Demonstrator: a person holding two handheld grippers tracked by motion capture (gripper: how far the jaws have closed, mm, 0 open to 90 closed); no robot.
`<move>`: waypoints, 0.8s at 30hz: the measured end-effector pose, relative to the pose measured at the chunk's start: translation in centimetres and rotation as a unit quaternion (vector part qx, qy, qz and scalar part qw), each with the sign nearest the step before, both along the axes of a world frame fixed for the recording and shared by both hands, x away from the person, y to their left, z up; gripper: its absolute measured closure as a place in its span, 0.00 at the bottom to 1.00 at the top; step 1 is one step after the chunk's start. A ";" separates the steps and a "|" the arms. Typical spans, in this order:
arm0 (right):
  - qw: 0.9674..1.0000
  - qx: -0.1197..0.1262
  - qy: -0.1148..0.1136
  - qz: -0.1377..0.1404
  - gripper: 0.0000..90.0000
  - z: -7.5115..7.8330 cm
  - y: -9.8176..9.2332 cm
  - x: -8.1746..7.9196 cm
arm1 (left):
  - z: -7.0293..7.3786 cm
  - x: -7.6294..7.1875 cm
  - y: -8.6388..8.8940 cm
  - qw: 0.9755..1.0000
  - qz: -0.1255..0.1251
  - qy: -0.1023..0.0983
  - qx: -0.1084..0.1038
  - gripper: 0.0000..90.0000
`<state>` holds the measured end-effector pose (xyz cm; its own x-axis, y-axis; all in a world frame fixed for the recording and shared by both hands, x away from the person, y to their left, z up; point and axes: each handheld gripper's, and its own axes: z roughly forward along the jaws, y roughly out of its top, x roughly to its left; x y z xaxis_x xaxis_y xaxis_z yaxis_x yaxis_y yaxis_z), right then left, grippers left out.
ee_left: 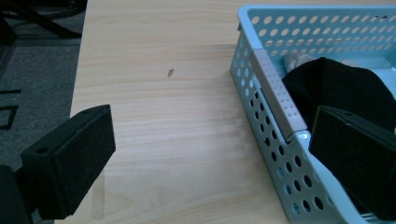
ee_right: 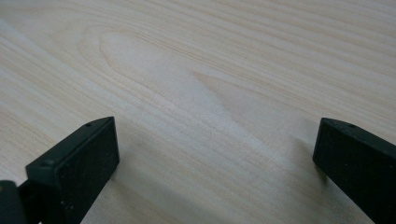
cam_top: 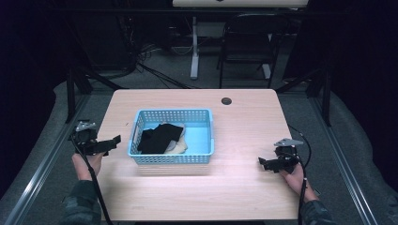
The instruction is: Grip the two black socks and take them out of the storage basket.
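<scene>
Looks like a lab/recording rig: pale wood surface (cam_top: 244, 187) fenced by metal frame rails (cam_top: 340, 154), black curtains at frame edges, grey carpet w/ loose cables (cam_top: 155, 72) upper left, empty chair (cam_top: 248, 40) top centre.

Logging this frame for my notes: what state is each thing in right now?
Left tongs: open, holding nothing, beside the basket.
Right tongs: open, holding nothing, over bare table.
Blue basket: upright on the table.
Black cloth: crumpled inside the basket.
Beige cloth: partly under the black cloth.
</scene>
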<state>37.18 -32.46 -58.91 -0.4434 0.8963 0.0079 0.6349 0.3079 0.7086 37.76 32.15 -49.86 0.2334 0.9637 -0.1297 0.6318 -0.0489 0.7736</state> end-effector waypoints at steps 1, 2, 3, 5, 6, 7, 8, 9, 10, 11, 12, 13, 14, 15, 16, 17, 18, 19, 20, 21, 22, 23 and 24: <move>1.000 0.000 0.000 0.000 0.00 0.0 0.0 0.0 | 0.3 0.1 -0.1 1.000 -0.006 -0.002 0.001 0.01; 1.000 0.000 0.000 0.000 0.00 0.0 0.0 0.0 | 0.6 0.1 -0.4 1.000 -0.009 -0.001 0.002 0.01; 1.000 0.000 0.000 0.000 0.00 0.0 0.0 0.0 | 0.7 0.2 -0.5 1.000 -0.010 -0.003 0.004 0.01; 1.000 0.000 0.000 0.000 0.00 0.0 0.0 0.0 | 1.4 0.3 -0.9 1.000 -0.019 -0.003 0.001 0.01; 1.000 0.000 0.000 0.000 0.00 0.0 0.0 0.0 | 1.4 0.3 -0.9 1.000 -0.019 -0.003 0.001 0.01; 1.000 0.000 0.000 0.000 0.00 0.0 0.0 0.0 | 1.9 0.4 -1.3 1.000 -0.026 -0.001 0.005 0.00; 1.000 0.000 0.000 0.000 0.00 0.0 0.0 0.0 | 1.9 0.4 -1.3 1.000 -0.026 -0.001 0.005 0.00; 1.000 0.000 0.000 0.000 0.00 0.0 0.0 0.0 | 2.2 0.6 -1.9 0.999 -0.033 -0.005 0.005 0.00; 1.000 0.000 0.000 0.000 0.00 0.0 0.0 0.0 | 2.2 0.6 -1.9 0.999 -0.033 -0.005 0.005 0.00; 1.000 0.000 0.000 0.000 0.00 0.0 0.0 0.0 | 2.6 0.8 -2.4 0.999 -0.040 -0.004 0.009 0.00; 1.000 0.000 0.000 0.000 0.00 0.0 0.0 0.0 | 2.6 0.8 -2.4 0.999 -0.040 -0.004 0.009 0.00; 1.000 0.000 0.000 0.000 0.00 0.0 0.0 0.0 | 2.8 1.0 -3.0 0.999 -0.046 -0.005 0.011 0.01; 1.000 0.000 0.000 0.000 0.00 0.0 0.0 0.0 | 3.0 1.2 -3.2 0.999 -0.050 -0.003 0.012 0.01; 1.000 0.000 0.000 0.000 0.00 0.0 0.0 0.0 | 3.1 1.3 -3.5 0.998 -0.053 -0.003 0.012 0.01; 1.000 0.000 0.000 0.000 0.00 0.0 0.0 0.0 | 3.1 1.3 -3.5 0.998 -0.053 -0.003 0.012 0.01; 1.000 0.000 0.000 0.000 0.00 0.0 0.0 0.0 | 3.2 1.5 -3.9 0.998 -0.058 0.000 0.017 0.02; 1.000 0.000 0.000 0.000 0.00 0.0 0.0 0.0 | 3.3 1.6 -4.2 0.998 -0.059 0.002 0.019 0.02; 1.000 0.000 0.000 0.000 0.00 0.0 0.0 0.0 | 3.4 1.8 -4.6 0.998 -0.064 0.002 0.020 0.03; 1.000 0.000 0.000 0.000 0.00 0.0 0.0 0.0 | 3.4 1.9 -4.8 0.997 -0.069 0.005 0.022 0.03; 1.000 0.000 0.000 0.000 0.00 0.0 0.0 0.0 | 3.5 2.1 -5.3 0.997 -0.072 0.005 0.025 0.04; 1.000 0.000 0.000 0.000 0.00 0.0 0.0 0.0 | 3.6 2.2 -5.5 0.997 -0.075 0.007 0.026 0.04; 1.000 0.000 0.000 0.000 0.00 0.0 0.0 0.0 | 3.6 2.5 -5.9 0.996 -0.081 0.010 0.028 0.05; 1.000 0.000 0.000 0.000 0.00 0.0 0.0 0.0 | 3.6 2.6 -6.1 0.996 -0.083 0.011 0.030 0.05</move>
